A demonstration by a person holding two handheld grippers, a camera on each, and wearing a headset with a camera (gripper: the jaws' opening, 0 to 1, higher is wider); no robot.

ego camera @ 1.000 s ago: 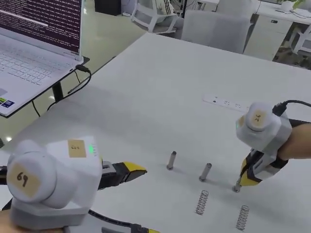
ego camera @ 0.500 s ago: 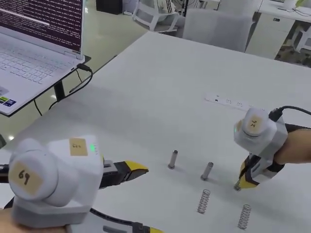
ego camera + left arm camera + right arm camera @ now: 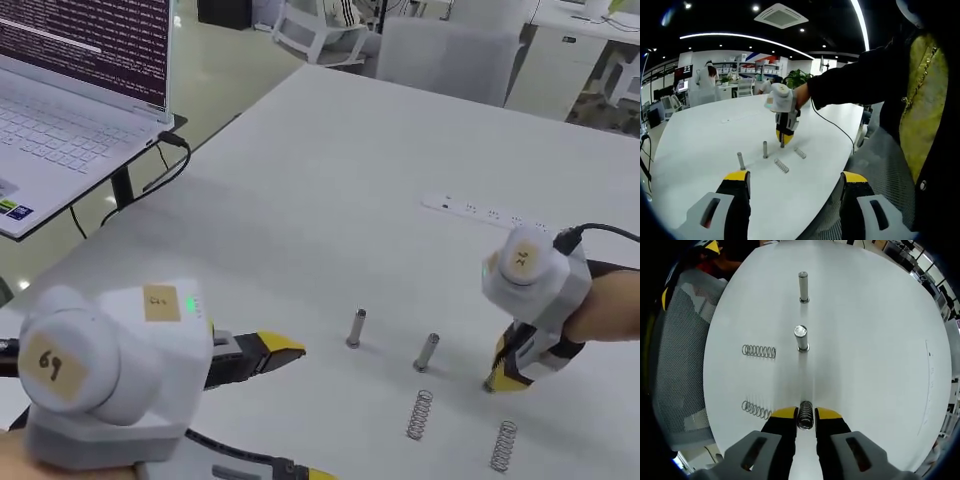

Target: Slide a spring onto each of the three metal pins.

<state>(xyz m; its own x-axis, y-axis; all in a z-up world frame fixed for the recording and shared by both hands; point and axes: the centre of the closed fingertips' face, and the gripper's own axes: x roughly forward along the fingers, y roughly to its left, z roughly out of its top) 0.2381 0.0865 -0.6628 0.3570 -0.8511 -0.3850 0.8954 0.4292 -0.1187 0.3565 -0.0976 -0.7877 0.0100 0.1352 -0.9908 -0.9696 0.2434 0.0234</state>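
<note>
- A white table (image 3: pixel 330 180) in an office, where a person holds a two-jaw tool in each hand.
- Head view: the left tool (image 3: pixel 795 176) has a white housing with a handwritten sticker (image 3: pixel 45 365) reading "69". A second tag (image 3: pixel 159 298) beside a green light (image 3: pixel 187 305) is too faint to read.
- The right tool (image 3: pixel 497 380) carries a round label (image 3: pixel 523 258) that seems to read "26", though it is blurred.
- A laptop (image 3: pixel 70 110) sits at the far left, its dark screen showing lines of text too small to read.
- Right gripper view: the yellow-tipped jaws are clamped on an upright spring (image 3: pixel 805 416) at the near end of the row. I cannot tell whether a pin sits inside it.
- Two bare metal pins (image 3: pixel 801 337) (image 3: pixel 803 286) stand upright in line beyond it.
- Two loose springs (image 3: pixel 759 351) (image 3: pixel 756 410) lie flat beside the row.
- Left gripper view: the left tool's jaws are wide apart and hold nothing, well apart from the pins. A dark sleeve (image 3: pixel 850 82) holds the right tool pointing down at the table.
</note>
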